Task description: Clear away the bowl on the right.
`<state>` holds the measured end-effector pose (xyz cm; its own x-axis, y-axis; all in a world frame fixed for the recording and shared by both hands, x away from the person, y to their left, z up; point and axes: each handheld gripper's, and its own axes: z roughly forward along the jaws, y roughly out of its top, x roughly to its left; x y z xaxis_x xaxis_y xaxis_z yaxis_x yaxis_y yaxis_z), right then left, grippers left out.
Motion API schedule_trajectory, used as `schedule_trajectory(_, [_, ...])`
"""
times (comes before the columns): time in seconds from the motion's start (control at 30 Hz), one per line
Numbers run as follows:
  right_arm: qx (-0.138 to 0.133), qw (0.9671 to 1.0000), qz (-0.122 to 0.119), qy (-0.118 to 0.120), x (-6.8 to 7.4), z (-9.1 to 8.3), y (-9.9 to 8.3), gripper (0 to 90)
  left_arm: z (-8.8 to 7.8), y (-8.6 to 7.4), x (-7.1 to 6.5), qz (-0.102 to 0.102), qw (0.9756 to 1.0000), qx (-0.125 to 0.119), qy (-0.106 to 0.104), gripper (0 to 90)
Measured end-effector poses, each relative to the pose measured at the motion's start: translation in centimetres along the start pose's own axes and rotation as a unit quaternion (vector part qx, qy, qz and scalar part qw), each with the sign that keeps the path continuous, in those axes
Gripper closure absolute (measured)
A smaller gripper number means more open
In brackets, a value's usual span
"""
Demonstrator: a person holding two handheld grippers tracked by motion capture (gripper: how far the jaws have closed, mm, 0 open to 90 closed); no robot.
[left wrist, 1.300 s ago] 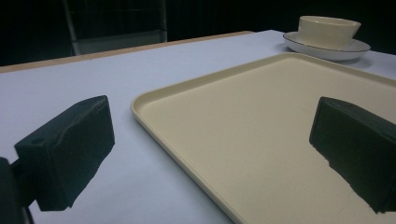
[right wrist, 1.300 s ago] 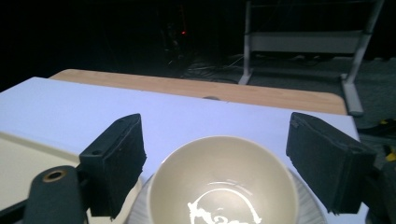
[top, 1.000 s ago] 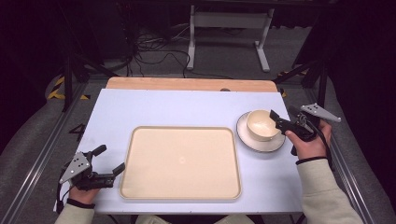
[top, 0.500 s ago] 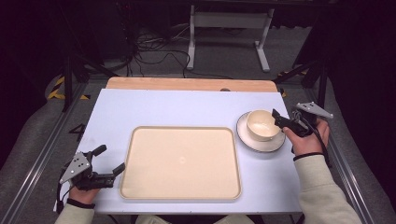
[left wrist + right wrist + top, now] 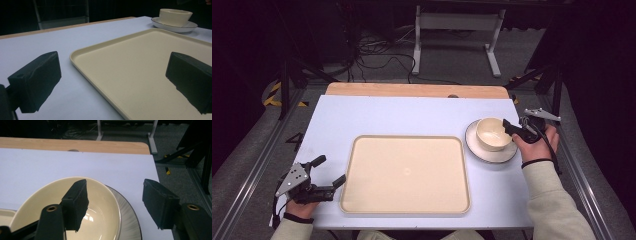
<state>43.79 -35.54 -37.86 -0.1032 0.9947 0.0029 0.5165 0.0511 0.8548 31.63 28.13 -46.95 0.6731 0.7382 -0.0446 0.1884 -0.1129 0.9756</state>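
Note:
A cream bowl (image 5: 490,135) stands on a white plate (image 5: 492,158) at the table's right side. My right gripper (image 5: 511,128) is open at the bowl's right edge. In the right gripper view one jaw hangs over the inside of the bowl (image 5: 100,212) and the other outside it, beyond the plate (image 5: 130,220), so the gripper (image 5: 116,203) straddles the rim. A bare cream tray (image 5: 407,172) lies in the middle. My left gripper (image 5: 330,171) is open and holds nothing at the tray's near left corner, and one jaw reaches over the tray (image 5: 140,65).
The pale blue table top (image 5: 387,115) has a wooden strip (image 5: 412,90) along its far edge. A metal frame rail (image 5: 582,185) runs along the right side. Dark floor with cables and a stand's legs (image 5: 457,45) lies beyond.
My right gripper has shifted slightly left and away, closer onto the bowl's rim. The left gripper, the tray, the bowl and the plate have not moved.

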Motion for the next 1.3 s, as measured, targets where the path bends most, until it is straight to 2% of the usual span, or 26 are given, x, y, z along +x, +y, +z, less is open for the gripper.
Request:
schedule_trajectory(0.1, [0.022,0.9997,0.000,-0.004,0.0,0.3,0.1,39.1,0.0,0.0,0.0,0.000,1.0000,0.000,0.000,0.6])
schedule_trajectory(0.13, [0.022,0.9997,0.000,-0.004,0.0,0.3,0.1,39.1,0.0,0.0,0.0,0.000,1.0000,0.000,0.000,0.6])
schedule_trajectory(0.23, [0.054,0.9985,0.003,-0.008,0.0,0.7,0.3,39.8,0.0,0.0,0.0,0.000,1.0000,0.000,0.000,0.6])
schedule_trajectory(0.33, [0.088,0.9961,0.006,-0.011,0.1,1.1,0.5,40.4,0.0,0.0,0.0,0.000,1.0000,0.000,0.000,0.6])
schedule_trajectory(0.47, [0.127,0.9917,0.014,-0.012,0.1,1.7,0.7,45.5,0.0,0.0,0.0,0.000,1.0000,-0.001,0.000,0.6])
schedule_trajectory(0.97, [0.193,0.9804,0.039,-0.004,-0.5,3.2,0.1,60.4,0.0,0.0,0.0,0.000,1.0000,-0.003,0.001,0.6])
schedule_trajectory(1.0, [0.201,0.9787,0.044,-0.003,-0.6,3.4,0.0,64.4,0.0,0.0,-0.1,0.000,1.0000,-0.003,0.001,0.6])
schedule_trajectory(1.23, [0.225,0.9720,0.068,0.006,-0.7,3.8,-0.1,80.4,0.0,0.0,-0.1,0.000,1.0000,-0.003,0.001,0.6])
schedule_trajectory(1.3, [0.230,0.9703,0.073,0.002,-0.6,3.8,0.0,82.2,0.0,0.0,-0.1,0.000,1.0000,-0.003,0.001,0.6])
